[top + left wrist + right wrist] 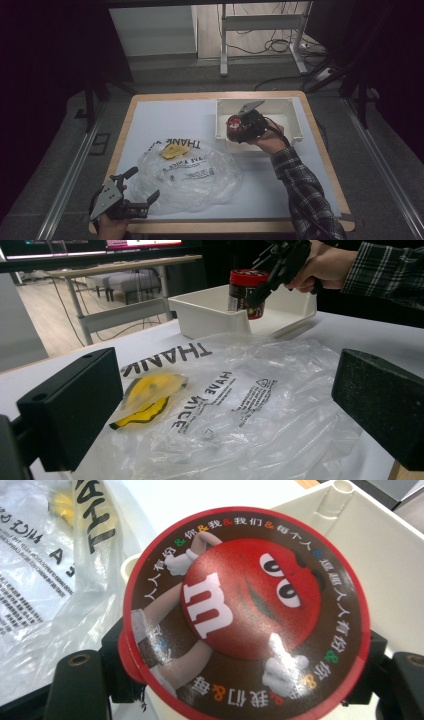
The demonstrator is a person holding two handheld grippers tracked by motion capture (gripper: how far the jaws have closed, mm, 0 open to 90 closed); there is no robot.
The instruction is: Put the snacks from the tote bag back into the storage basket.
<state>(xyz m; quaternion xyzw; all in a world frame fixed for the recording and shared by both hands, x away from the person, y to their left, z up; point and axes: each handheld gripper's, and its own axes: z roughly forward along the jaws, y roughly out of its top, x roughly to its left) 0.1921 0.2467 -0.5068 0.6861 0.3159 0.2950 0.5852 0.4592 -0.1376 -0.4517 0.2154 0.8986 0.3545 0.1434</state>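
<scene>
My right gripper (pixel 239 131) is shut on a round candy jar (pixel 234 126) with a red lid that bears a red cartoon face and a white "m" (pixel 245 607). It hangs over the near left corner of the white bin (pixel 297 125), above its rim. The jar (pixel 246 290) and right gripper (pixel 272 271) also appear far off in the left gripper view. My left gripper (pixel 142 190) stands open at the near left, its jaws spread around the edge of a crumpled clear plastic bag (pixel 192 175) with black print and a yellow item (pixel 173 150) inside.
The white mat (pixel 150 115) covers a wooden table (pixel 320 150). The bin's inside looks bare. Beyond the table stand a desk frame (pixel 260 22) and floor cables (pixel 280 47).
</scene>
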